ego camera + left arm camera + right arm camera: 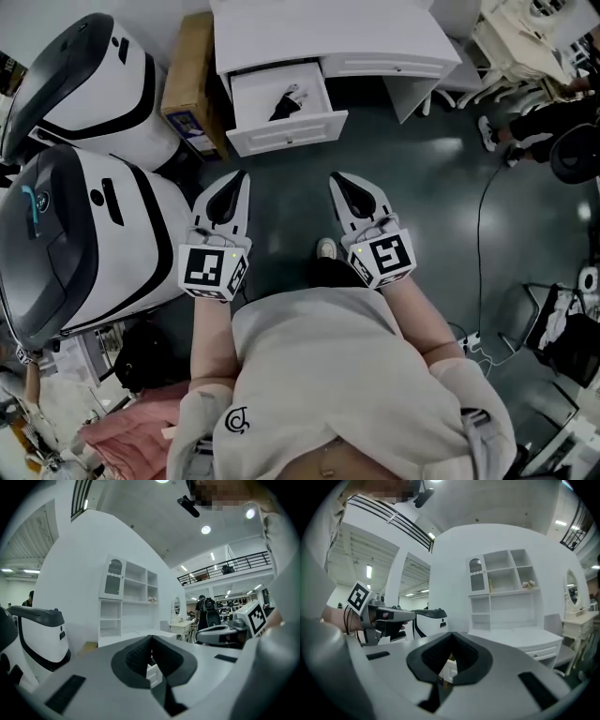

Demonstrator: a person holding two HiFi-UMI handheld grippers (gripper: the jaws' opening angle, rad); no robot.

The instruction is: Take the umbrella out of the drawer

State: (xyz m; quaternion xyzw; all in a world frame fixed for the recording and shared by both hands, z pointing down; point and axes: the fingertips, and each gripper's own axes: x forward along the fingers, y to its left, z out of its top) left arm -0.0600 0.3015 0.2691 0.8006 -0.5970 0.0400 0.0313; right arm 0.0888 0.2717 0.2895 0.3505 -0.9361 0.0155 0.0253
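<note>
My left gripper (243, 180) has its two pale jaws pressed together with nothing between them. My right gripper (336, 180) is the same, closed and empty. I hold both almost level, side by side over the dark grey floor (412, 187). Both point toward the white wooden desk (319, 33) in front of me.

The step in hand is, I think, the approach to the drawer. To do it well I should bring one gripper over the open drawer and spread its jaws before I lower it. With closed jaws I can only push the thing. Then I should come down from above, clear of the front wall of the drawer. I should close the jaws across the narrow body of the umbrella, near its middle, and lift straight up so it does not catch on the rim.

The white rectangular drawer (291, 133) is already pulled out of the desk, well apart from both grippers. Inside it lies the small black folded umbrella (284, 103), placed diagonally on the pale bottom. Its upper end looks a little lighter. I see no other thing in this drawer.

A brown cardboard box (187, 80) stands just beside the desk on the left. What it holds, I cannot tell.
</note>
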